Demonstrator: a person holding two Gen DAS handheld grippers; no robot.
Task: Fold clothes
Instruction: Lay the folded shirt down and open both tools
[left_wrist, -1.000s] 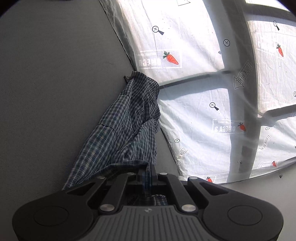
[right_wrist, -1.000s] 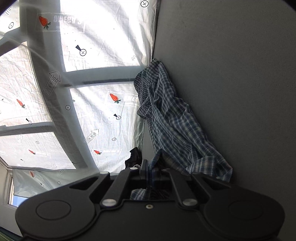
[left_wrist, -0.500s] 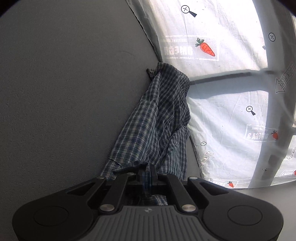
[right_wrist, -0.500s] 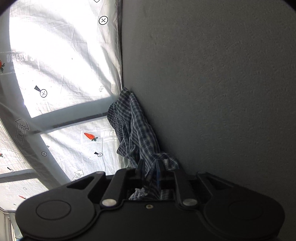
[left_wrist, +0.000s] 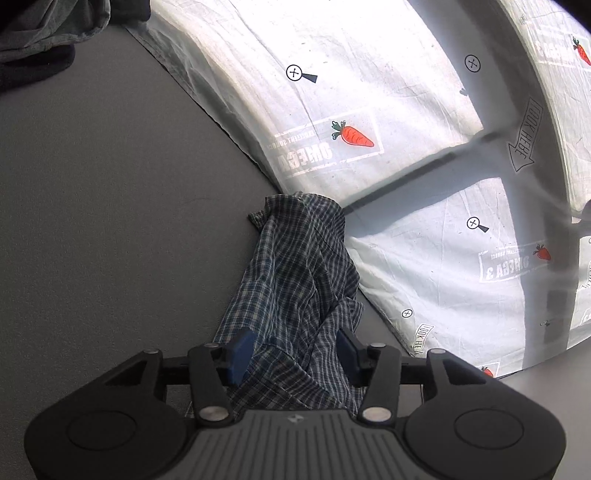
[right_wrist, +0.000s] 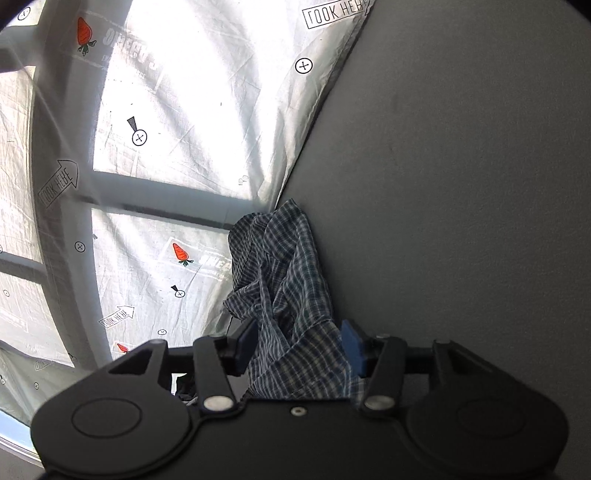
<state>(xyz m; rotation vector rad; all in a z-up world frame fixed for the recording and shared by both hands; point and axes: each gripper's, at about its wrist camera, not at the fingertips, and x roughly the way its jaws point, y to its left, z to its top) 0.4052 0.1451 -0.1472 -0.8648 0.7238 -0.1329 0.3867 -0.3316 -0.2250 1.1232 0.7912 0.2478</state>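
While both jaws are opening | plaid shirt (left_wrist: 295, 280) lies loosely between, released | grey table (left_wrist: 110, 221)

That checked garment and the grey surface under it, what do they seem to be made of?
The checked garment looks like thin woven cloth, matte: it bunches into soft folds. The grey surface looks like a matte, finely grained mat or felt, though I cannot be sure.

- My left gripper (left_wrist: 291, 350) was clamped on the plaid shirt (left_wrist: 295, 273) — now its jaws are opening, cloth loose between.
- My right gripper (right_wrist: 299, 349) likewise — opening.
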